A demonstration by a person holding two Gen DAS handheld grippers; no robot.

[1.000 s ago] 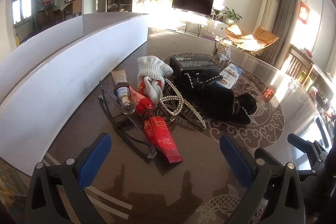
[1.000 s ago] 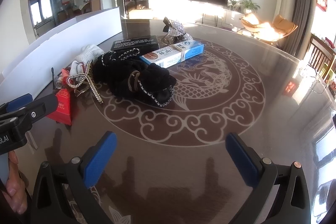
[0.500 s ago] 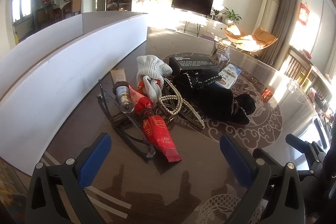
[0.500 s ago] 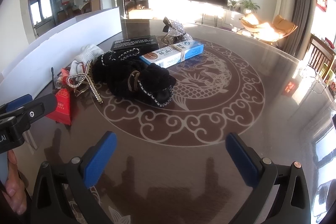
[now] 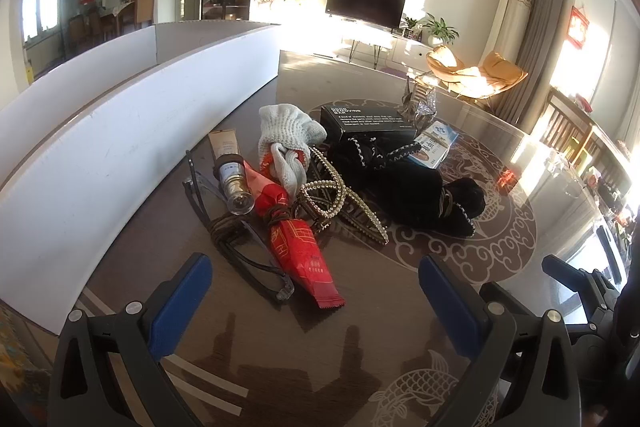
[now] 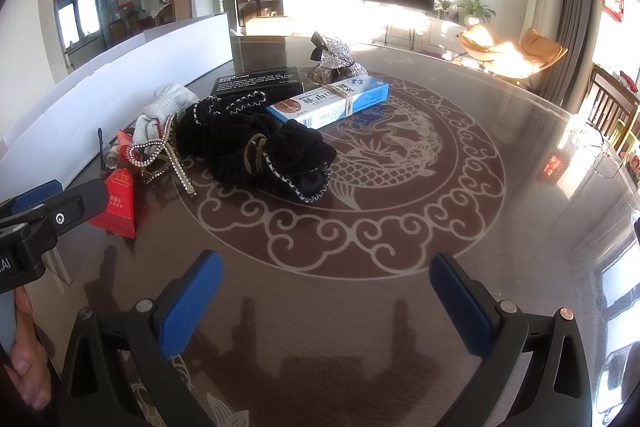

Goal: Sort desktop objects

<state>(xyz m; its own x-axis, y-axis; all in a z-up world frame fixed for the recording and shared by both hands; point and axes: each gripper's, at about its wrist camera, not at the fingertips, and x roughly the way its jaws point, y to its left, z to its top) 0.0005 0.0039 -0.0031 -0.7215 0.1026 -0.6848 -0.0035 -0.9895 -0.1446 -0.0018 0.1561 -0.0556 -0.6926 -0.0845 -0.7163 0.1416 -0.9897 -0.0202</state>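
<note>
Hovering over the near edge of the dark glossy table (image 5: 360,347), the left gripper (image 5: 316,303) is spread wide and holds nothing. Left wrist view: clutter sits in one heap just ahead, right of the long white cardboard wall (image 5: 120,131): red foil snack packet (image 5: 300,243) nearest, black-framed eyeglasses (image 5: 240,251) to its left, small glass vial with label (image 5: 236,183), white knitted glove (image 5: 288,139), pearl-studded hair clip (image 5: 336,199), black velvet pouch with bead trim (image 5: 420,195), black printed box (image 5: 372,123) far behind. Right wrist view: right gripper (image 6: 324,299) also released, empty, facing bare table; blue-and-white medicine carton (image 6: 332,103) lies just right of the pouch, a silver glitter bow clip (image 6: 336,55) beyond it; a hand (image 6: 24,347) grips the left tool at the left edge. Step looks like pre-grasp, nothing sorted yet. Next probably calls for the left gripper to move forward and down, straddle the packet across its narrow width, then close.
</note>
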